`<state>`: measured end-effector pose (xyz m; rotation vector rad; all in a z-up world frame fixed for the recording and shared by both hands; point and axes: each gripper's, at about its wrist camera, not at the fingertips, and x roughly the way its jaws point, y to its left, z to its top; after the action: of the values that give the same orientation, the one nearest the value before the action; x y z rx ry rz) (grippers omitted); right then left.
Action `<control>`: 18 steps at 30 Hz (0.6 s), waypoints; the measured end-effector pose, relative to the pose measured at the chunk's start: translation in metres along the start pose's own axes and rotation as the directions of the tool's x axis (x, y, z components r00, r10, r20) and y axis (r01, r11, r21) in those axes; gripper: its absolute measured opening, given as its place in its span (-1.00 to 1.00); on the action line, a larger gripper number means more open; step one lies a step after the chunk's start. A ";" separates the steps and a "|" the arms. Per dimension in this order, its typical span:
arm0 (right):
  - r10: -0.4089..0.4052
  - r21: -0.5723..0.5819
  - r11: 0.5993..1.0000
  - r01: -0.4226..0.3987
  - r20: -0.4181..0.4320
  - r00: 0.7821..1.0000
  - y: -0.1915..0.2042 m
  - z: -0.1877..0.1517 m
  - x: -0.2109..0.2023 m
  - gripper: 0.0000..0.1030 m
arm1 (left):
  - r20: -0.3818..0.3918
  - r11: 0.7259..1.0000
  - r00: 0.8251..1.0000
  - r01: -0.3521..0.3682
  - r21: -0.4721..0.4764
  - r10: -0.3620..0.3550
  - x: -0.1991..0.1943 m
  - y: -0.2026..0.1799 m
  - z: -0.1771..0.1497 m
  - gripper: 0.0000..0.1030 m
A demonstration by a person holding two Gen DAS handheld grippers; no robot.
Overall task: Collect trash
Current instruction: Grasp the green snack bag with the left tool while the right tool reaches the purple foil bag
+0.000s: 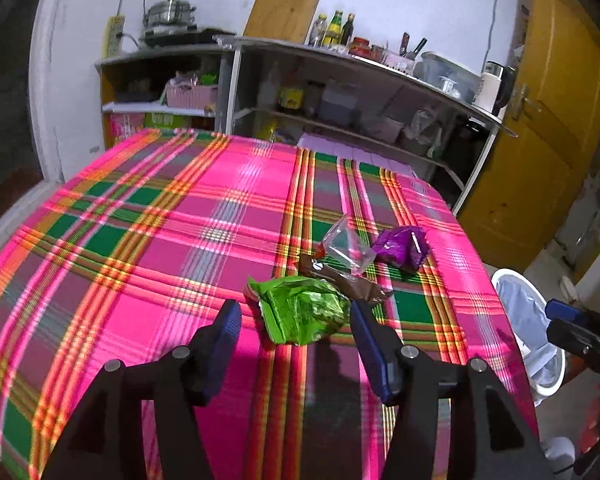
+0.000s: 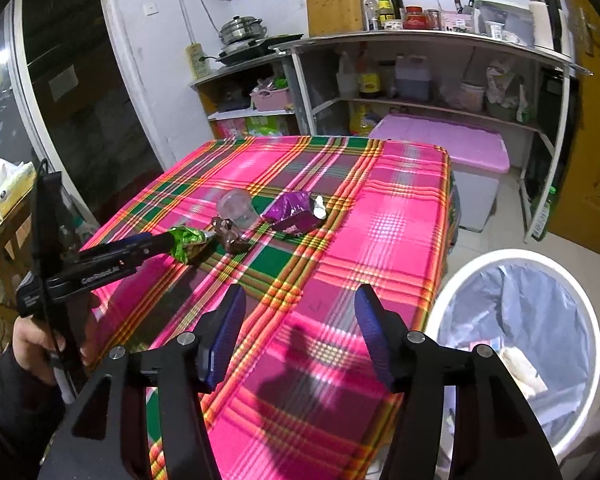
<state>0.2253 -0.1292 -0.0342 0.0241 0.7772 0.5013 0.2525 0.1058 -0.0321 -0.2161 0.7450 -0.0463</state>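
Left hand-held gripper [image 1: 296, 320] hangs over the pink plaid-clothed surface [image 1: 140, 240], jaws spread wide either side of the crumpled green foil wrapper [image 1: 304, 308], pads not pressing it. Just beyond lie a brown wrapper [image 1: 340, 278], a clear plastic bag [image 1: 346, 246] and a purple foil wrapper [image 1: 402, 246]. Right hand-held gripper [image 2: 300, 320] gapes empty near the white lined trash bin [image 2: 520, 304] beside the surface.
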 end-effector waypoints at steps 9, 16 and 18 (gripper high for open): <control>0.001 -0.026 1.000 -0.002 -0.026 1.000 0.004 0.017 0.030 0.12 | -0.058 1.000 0.998 0.022 -0.006 -0.022 0.023 0.002 0.000 -0.44; -0.016 -0.067 0.998 0.012 -0.050 0.999 0.010 0.034 0.058 0.12 | -0.041 0.999 0.998 0.046 0.024 -0.045 0.018 -0.007 0.000 -0.80; -0.022 -0.078 0.997 0.018 -0.057 0.998 0.011 0.038 0.066 0.12 | -0.028 0.999 0.998 0.052 0.017 -0.051 0.014 -0.006 -0.001 -0.80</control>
<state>0.2859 -0.0841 -0.0486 -0.0700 0.8134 0.5142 0.2626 0.0982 -0.0413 -0.2185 0.7661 -0.1050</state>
